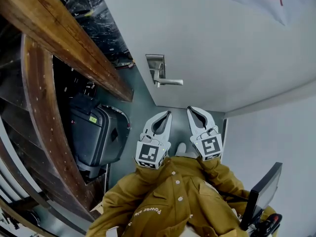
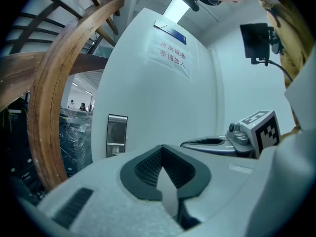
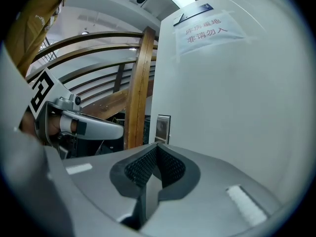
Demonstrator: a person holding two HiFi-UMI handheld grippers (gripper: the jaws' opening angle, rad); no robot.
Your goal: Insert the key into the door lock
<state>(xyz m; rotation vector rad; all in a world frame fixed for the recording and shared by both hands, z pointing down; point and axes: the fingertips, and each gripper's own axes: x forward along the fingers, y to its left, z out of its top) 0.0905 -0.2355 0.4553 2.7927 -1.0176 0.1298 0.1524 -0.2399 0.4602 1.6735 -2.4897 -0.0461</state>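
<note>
while i hold both tools side by side, my left gripper (image 1: 167, 114) has its jaws pressed together on nothing, and my right gripper (image 1: 190, 110) is closed the same way. both point at the white door (image 1: 222, 43), where the door lock (image 1: 156, 65) and its lever handle (image 1: 170, 82) sit ahead, clear of both tips, near the wooden railing (image 1: 64, 38).

The person wears a mustard-brown jacket (image 1: 168, 201) with pale round snap buttons (image 1: 176, 182) and small white lettering (image 1: 149, 212) on its front. Just beyond the jacket's cuffs, the left claw (image 1: 167, 114) and the right claw (image 1: 189, 109) are pale grey shells with dark ribbed pads (image 2: 148, 168), each bearing a white cube (image 1: 150, 153) printed with black square markers
</note>
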